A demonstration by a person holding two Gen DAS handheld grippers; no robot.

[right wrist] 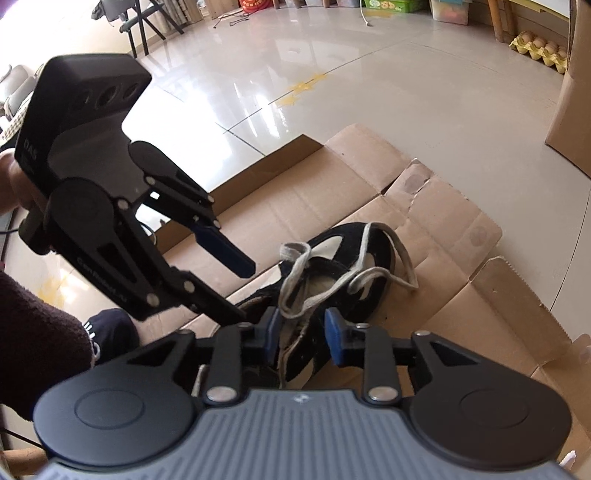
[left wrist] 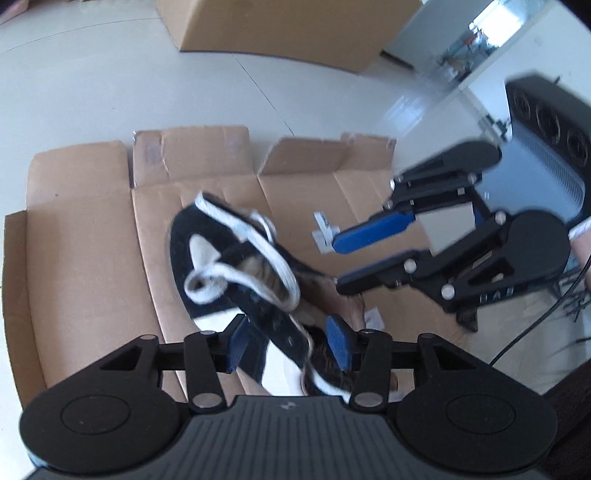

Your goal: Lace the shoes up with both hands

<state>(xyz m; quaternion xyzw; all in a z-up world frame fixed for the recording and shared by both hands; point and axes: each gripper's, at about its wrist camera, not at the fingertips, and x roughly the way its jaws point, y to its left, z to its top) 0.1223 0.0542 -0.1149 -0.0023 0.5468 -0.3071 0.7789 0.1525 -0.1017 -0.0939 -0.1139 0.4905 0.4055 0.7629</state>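
Note:
A black and white shoe lies on flattened cardboard, its white lace loose in loops over the tongue. My left gripper hovers open above the shoe's heel end, its blue pads wide apart. My right gripper reaches in from the right, and its lower finger is close to the shoe's edge. In the right wrist view my right gripper is open over the shoe, with lace strands and the tongue showing between its pads. The left gripper stands open at the left.
Cardboard boxes stand on the glossy tiled floor at the back and at the right. Egg cartons and a chair are far off. A dark sleeve fills the lower left. A white paper label lies on the cardboard.

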